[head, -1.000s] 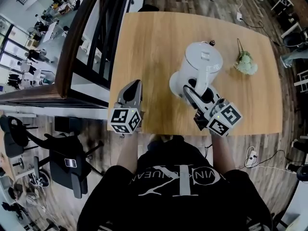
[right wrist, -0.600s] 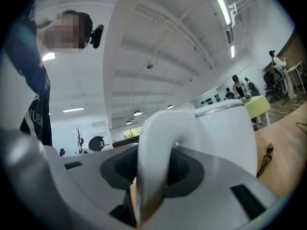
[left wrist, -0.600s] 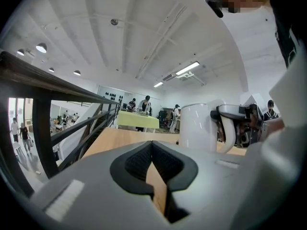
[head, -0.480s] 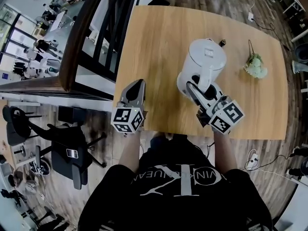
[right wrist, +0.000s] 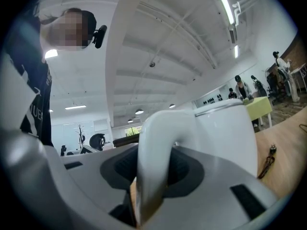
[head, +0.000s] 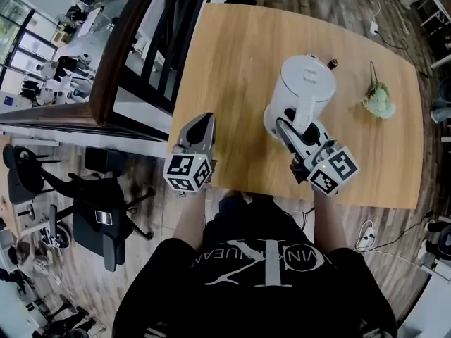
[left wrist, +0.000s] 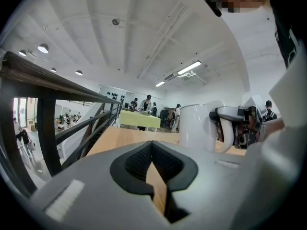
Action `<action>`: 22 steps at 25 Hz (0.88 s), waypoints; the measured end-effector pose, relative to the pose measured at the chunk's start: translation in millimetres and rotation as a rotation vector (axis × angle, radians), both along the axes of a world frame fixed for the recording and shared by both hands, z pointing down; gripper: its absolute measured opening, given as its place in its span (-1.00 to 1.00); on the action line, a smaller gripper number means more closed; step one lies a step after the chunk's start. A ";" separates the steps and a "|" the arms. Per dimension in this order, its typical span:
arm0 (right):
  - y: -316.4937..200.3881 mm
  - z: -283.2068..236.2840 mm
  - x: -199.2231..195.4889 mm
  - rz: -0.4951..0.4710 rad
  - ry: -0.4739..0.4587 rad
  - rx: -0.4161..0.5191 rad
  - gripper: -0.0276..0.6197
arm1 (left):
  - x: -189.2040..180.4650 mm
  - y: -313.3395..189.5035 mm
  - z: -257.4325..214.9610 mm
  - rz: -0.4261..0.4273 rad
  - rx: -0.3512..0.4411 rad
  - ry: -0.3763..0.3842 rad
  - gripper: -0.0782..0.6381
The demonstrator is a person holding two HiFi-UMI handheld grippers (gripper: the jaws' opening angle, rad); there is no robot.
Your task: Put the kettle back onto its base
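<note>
The right gripper (right wrist: 152, 169) is clamped on the curved, glossy white handle (right wrist: 156, 138) of the kettle (head: 307, 86), jaws partway apart around it. The smooth, cylindrical kettle stands upright on the pale wooden table (head: 232, 62), right of centre. The left gripper (left wrist: 152, 150), at the table's near edge, presses its textured black pads (left wrist: 136, 159) together on nothing. The kettle's foot is partly hidden, so I cannot tell whether a base lies beneath.

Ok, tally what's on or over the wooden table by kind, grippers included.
white kettle: 1
flower sprig: 1
small dark object: 1
grippers: 2, the left gripper and the right gripper
total: 5
</note>
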State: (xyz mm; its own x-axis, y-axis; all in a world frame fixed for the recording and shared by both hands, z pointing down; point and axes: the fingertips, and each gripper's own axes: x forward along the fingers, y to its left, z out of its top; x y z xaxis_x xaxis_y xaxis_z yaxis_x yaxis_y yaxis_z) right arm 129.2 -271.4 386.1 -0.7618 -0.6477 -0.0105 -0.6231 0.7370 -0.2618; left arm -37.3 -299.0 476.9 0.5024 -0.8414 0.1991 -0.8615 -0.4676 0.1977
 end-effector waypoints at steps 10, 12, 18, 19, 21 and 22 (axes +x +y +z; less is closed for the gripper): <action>15.1 6.6 6.4 -0.018 0.065 0.000 -0.52 | 3.5 4.9 2.7 0.016 -0.002 0.016 -0.75; 19.4 8.4 6.3 -0.024 0.084 0.002 -0.52 | 4.4 5.4 2.7 0.021 -0.003 0.019 -0.75; 30.5 14.0 8.4 -0.038 0.112 0.014 -0.52 | 5.8 10.5 6.0 0.027 -0.011 0.023 -0.75; 29.2 13.2 7.4 -0.038 0.102 0.019 -0.52 | 5.4 11.5 6.3 0.027 -0.012 0.022 -0.75; 24.2 10.4 3.4 -0.042 0.079 0.031 -0.52 | 4.3 13.1 6.3 0.024 -0.014 0.021 -0.75; 21.3 8.9 1.0 -0.046 0.068 0.036 -0.52 | 3.4 13.8 6.1 0.022 -0.014 0.021 -0.75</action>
State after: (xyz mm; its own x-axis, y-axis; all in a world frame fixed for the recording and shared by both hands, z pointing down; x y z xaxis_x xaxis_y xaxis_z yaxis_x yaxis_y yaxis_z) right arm 130.1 -250.0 395.0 -0.7903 -0.6124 0.0198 -0.6040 0.7734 -0.1924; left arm -33.9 -285.3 483.0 0.5251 -0.8272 0.2000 -0.8466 -0.4836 0.2223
